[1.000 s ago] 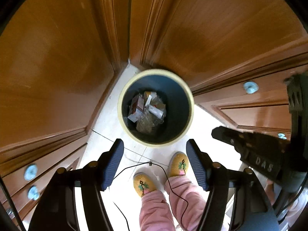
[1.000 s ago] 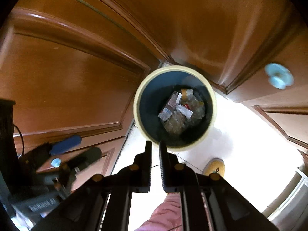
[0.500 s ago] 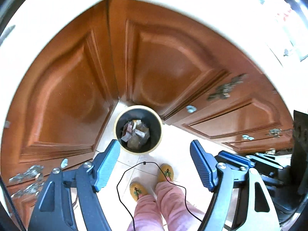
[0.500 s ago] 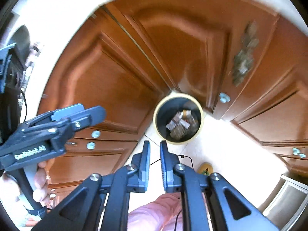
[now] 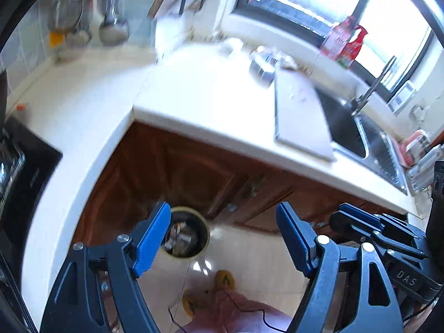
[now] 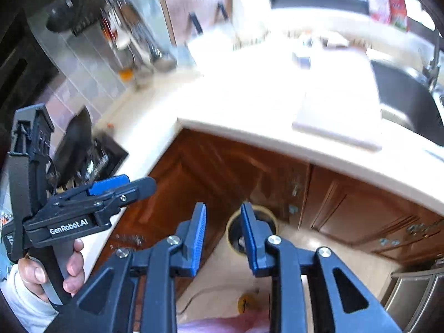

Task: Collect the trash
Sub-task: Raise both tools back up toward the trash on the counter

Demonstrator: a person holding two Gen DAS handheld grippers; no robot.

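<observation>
Far below on the floor stands the round cream-rimmed bin (image 5: 204,229), with wrappers and small boxes (image 5: 180,237) in it. My left gripper (image 5: 223,206) hangs high above it. Its blue-padded jaws are opening wide with nothing between them. My right gripper (image 6: 223,206) is also high up, its jaws opening with a narrow empty gap. The bin (image 6: 266,211) shows just behind its right finger. Each view catches the other gripper: the right one (image 5: 374,230) at the right edge, the left one (image 6: 122,187) at the left, held by a hand (image 6: 75,266).
A white L-shaped countertop (image 5: 208,102) sits over brown cabinet doors (image 5: 180,172). On it lie a pale cutting board (image 5: 302,116) and small blurred items (image 5: 263,66), beside a steel sink (image 5: 349,130) with a tap. A black hob (image 5: 19,166) is at the left. The person's yellow slippers (image 5: 224,279) are on the tiled floor.
Both grippers have risen from just above the bin to above counter height, so the bin looks small and the countertop has come into view. The right jaws have parted from nearly shut.
</observation>
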